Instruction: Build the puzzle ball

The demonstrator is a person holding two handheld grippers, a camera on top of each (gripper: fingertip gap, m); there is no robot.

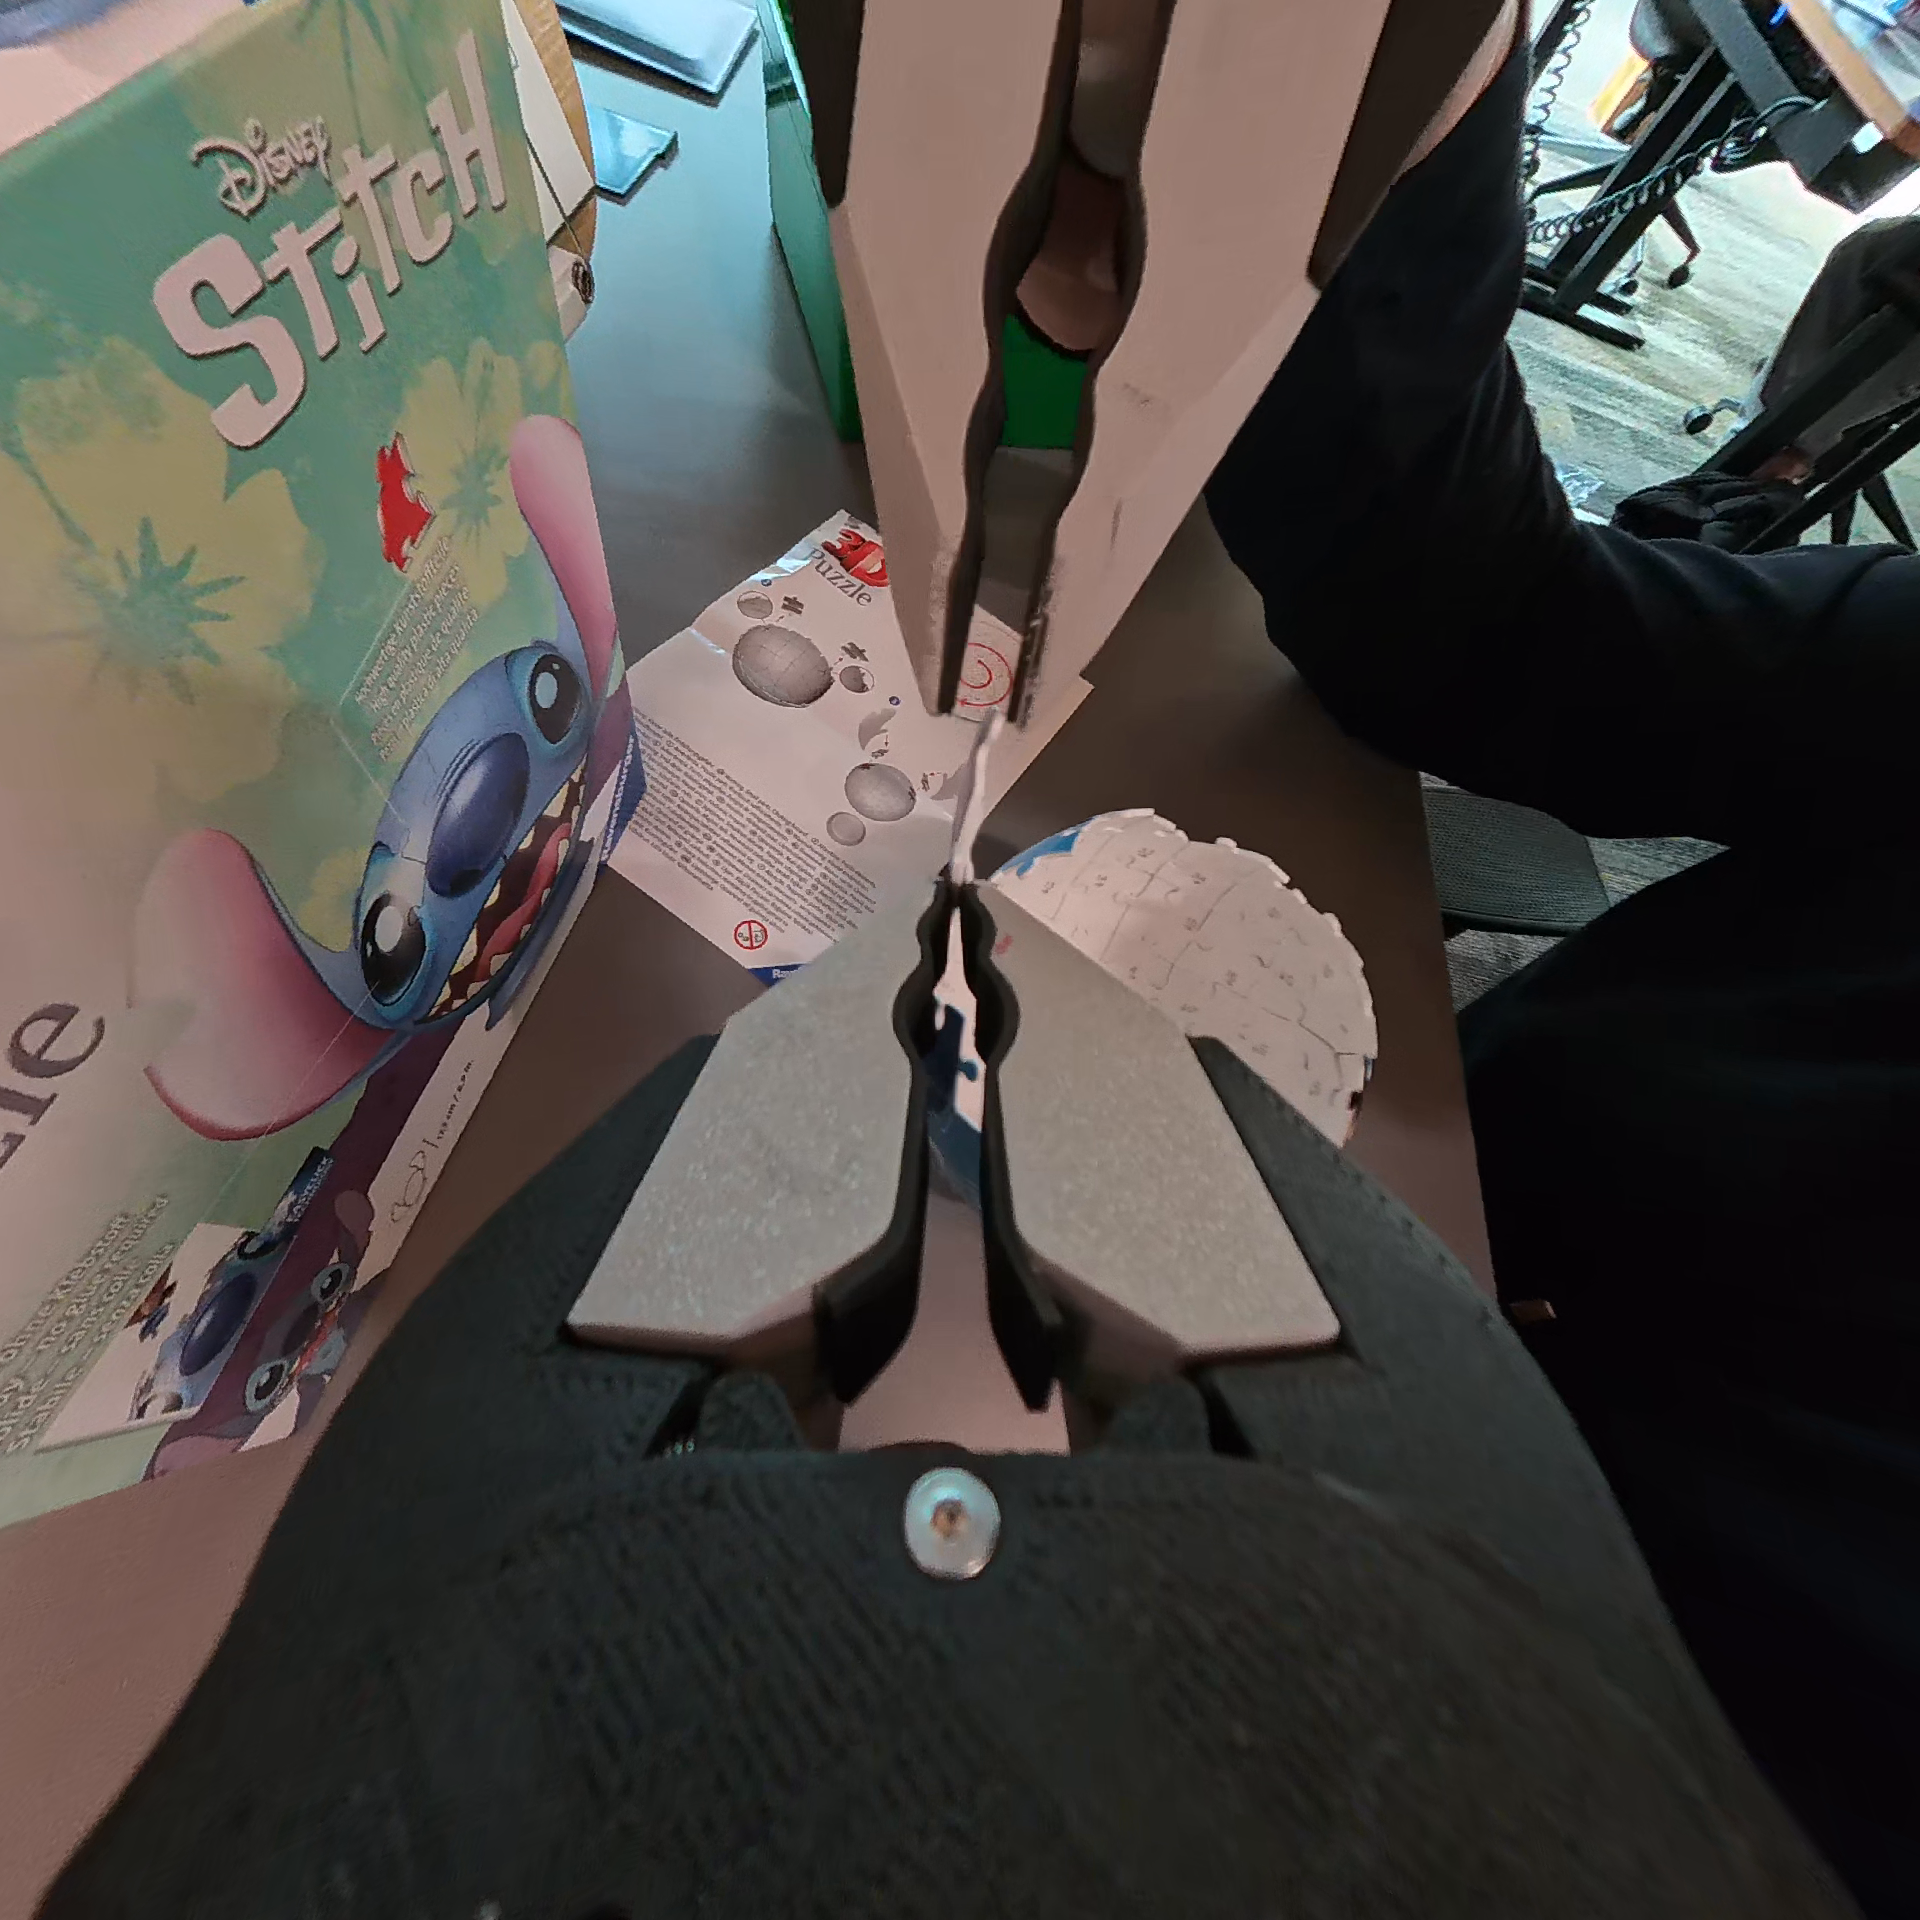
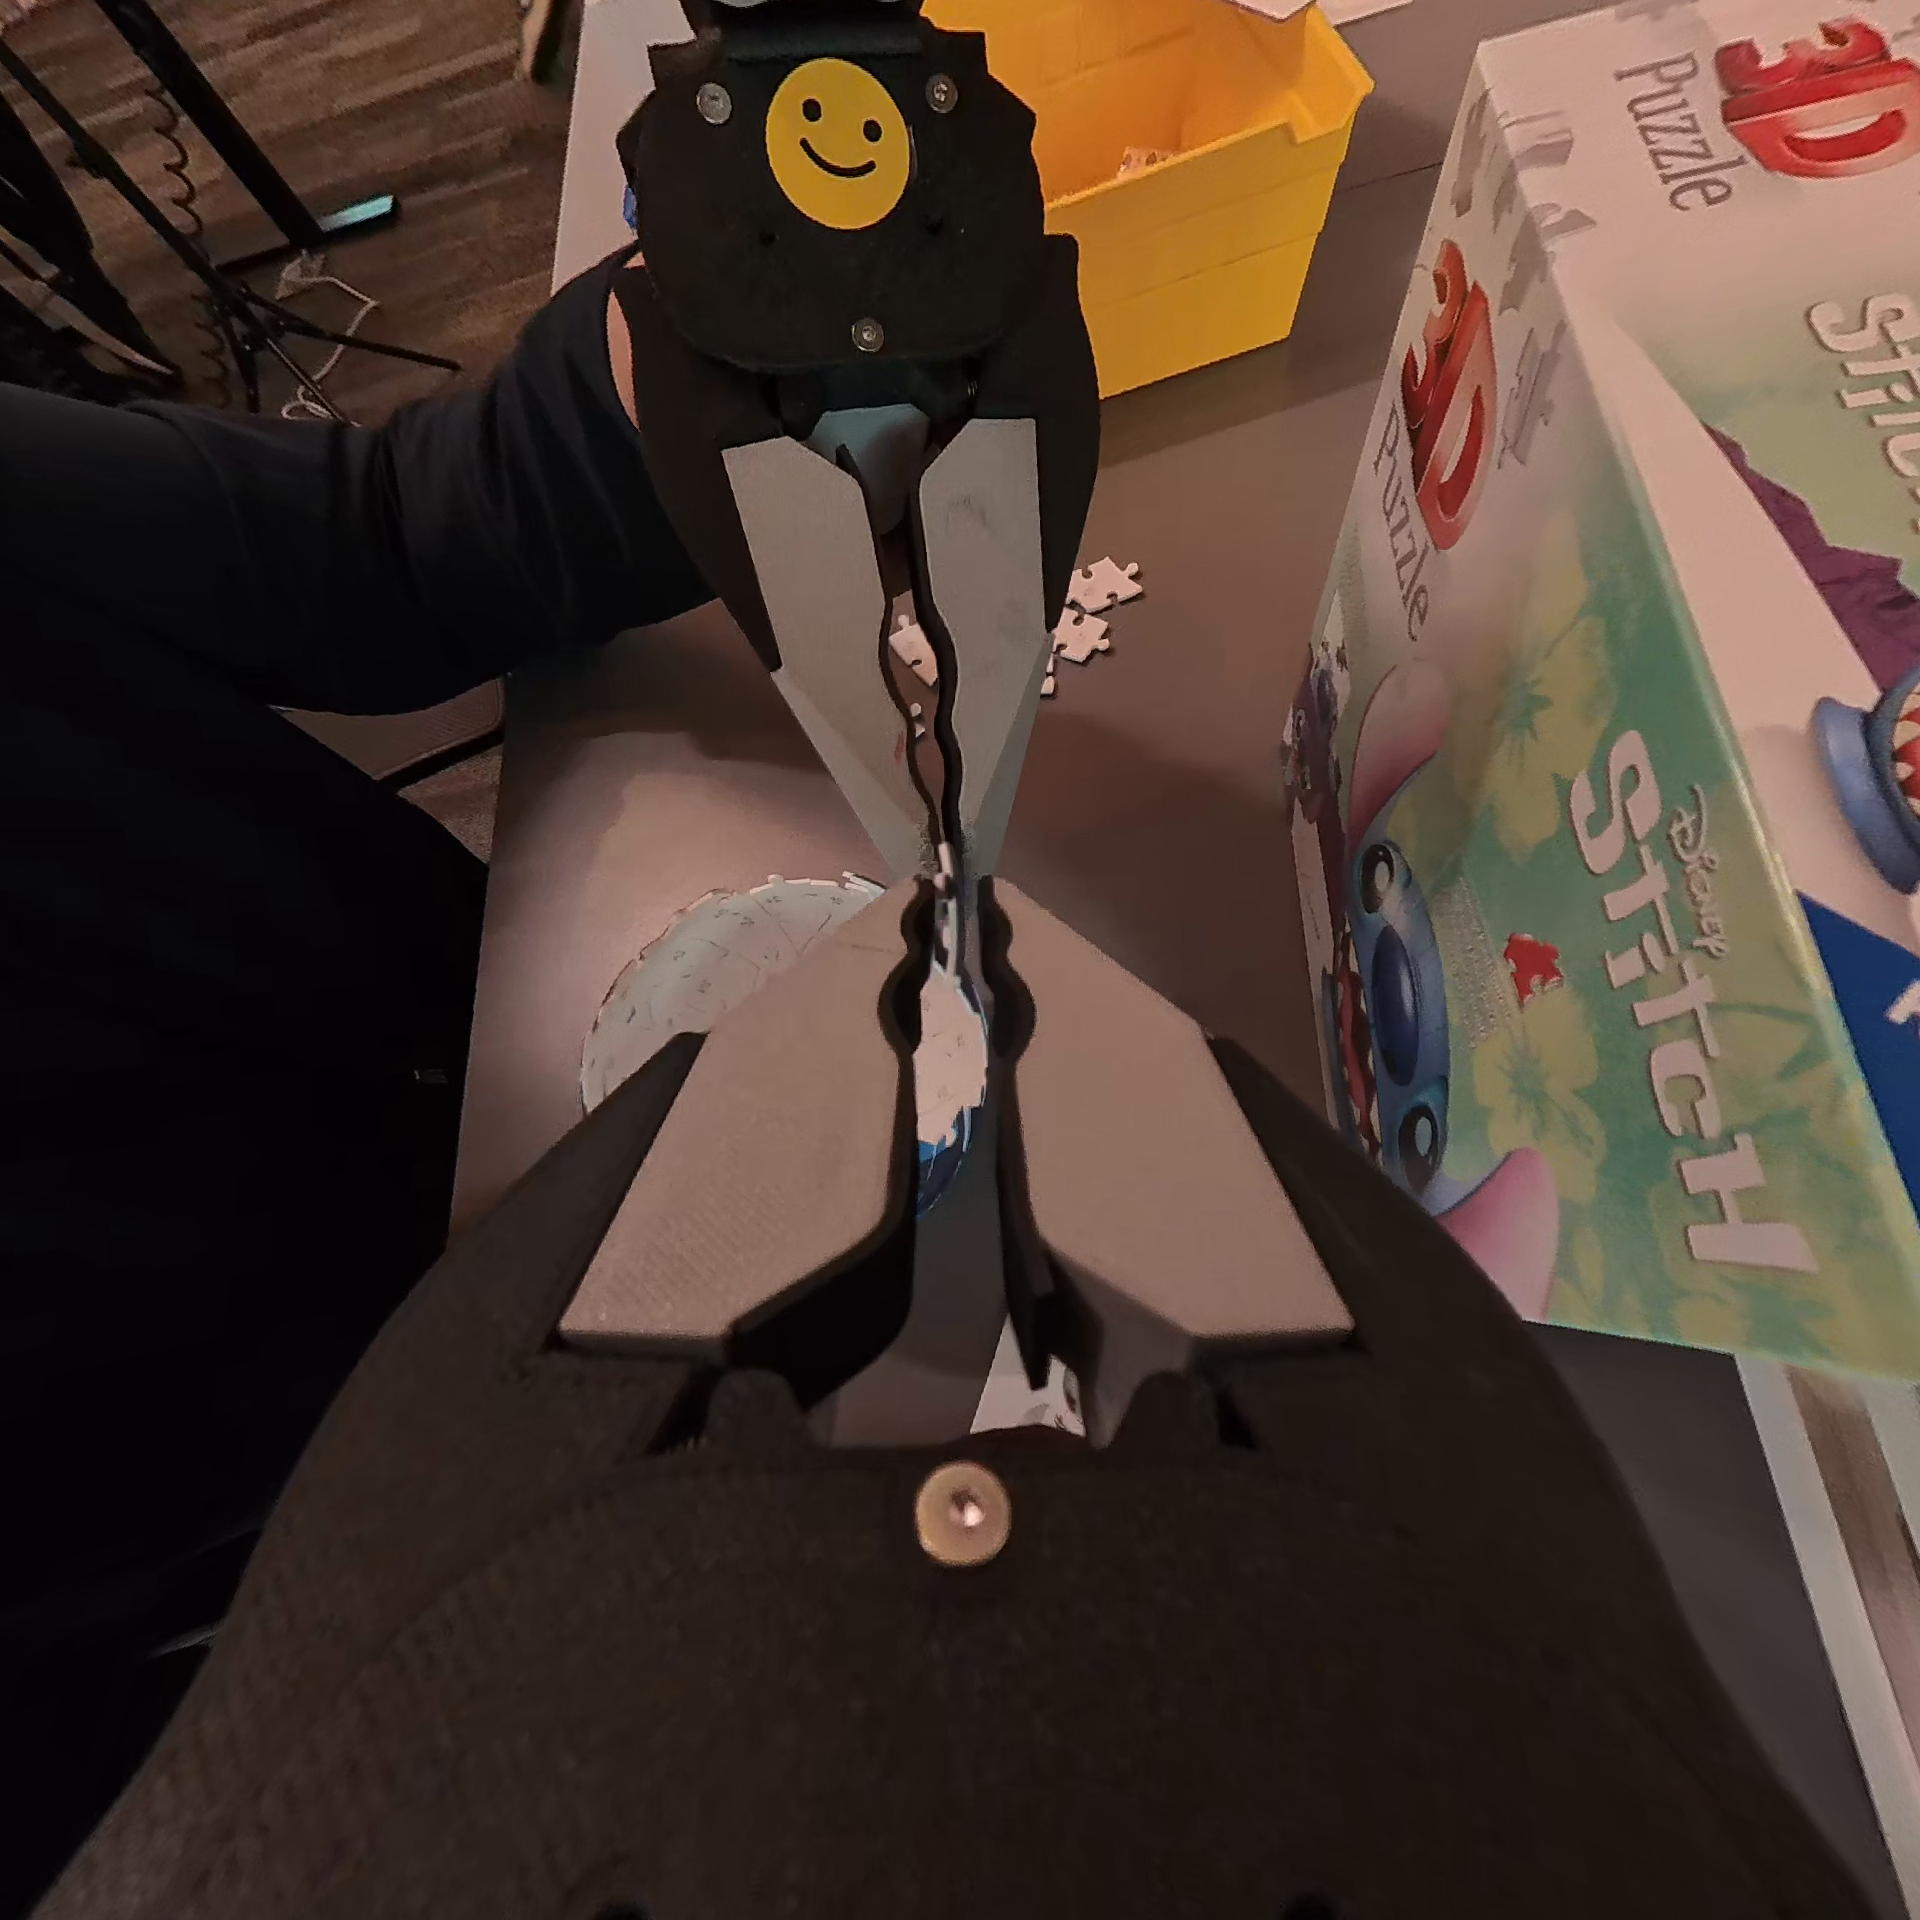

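The puzzle box [image 1: 281,665] is standing at the far left, the instruction sheet [image 1: 790,790] lying flat beside it. My left claw [image 1: 956,883] is pinching nearly closed on the near end of a thin white puzzle piece [image 1: 971,800]; my right claw [image 1: 987,707], reaching in from opposite, seems to be gripping its far end, though blur hides the contact. The half-built ball [image 1: 1195,935] is sitting on the table [image 1: 707,416], just right of the claws.

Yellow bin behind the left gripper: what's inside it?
In the right wrist view the yellow bin shows a few pale puzzle pieces near its back corner. The left gripper and the bin's front wall cover the rest of its floor, so any more can't be seen.
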